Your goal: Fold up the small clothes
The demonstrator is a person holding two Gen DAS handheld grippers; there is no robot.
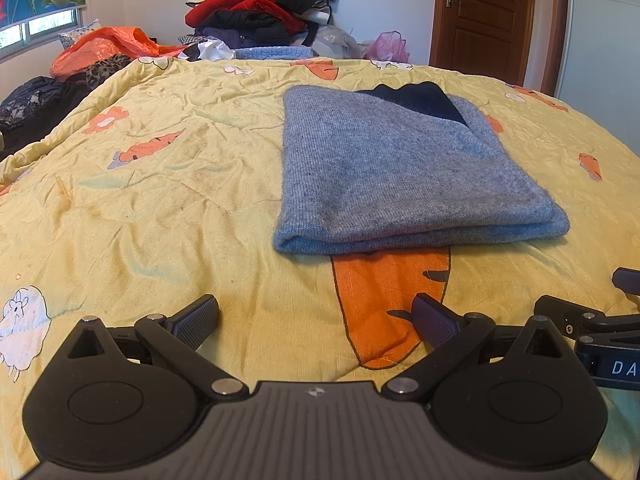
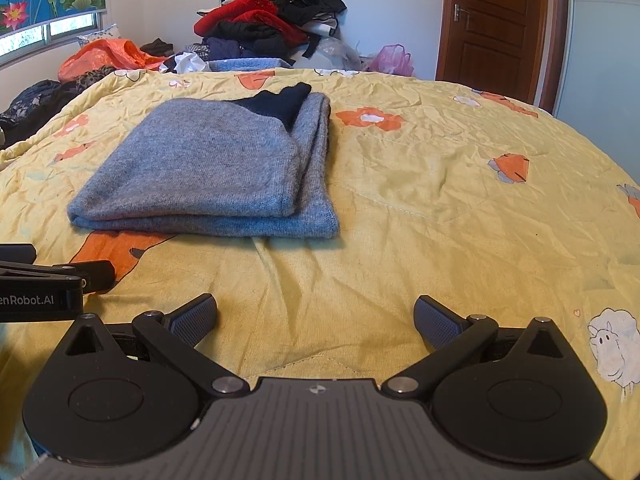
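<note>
A grey knit garment (image 1: 396, 172) with a dark navy collar part lies folded into a flat rectangle on the yellow bedspread (image 1: 160, 200). In the right wrist view it (image 2: 208, 172) lies ahead to the left. My left gripper (image 1: 316, 320) is open and empty, low over the bedspread, a short way in front of the garment's near edge. My right gripper (image 2: 316, 320) is open and empty, to the right of the garment and apart from it. Each gripper shows at the edge of the other's view.
A tall pile of red and black clothes (image 1: 260, 4) stands behind the bed's far edge. An orange plastic bag (image 1: 104, 46) and dark clothes lie at the far left. A pink bag (image 1: 388, 46) and a brown door (image 1: 484, 16) are at the back right.
</note>
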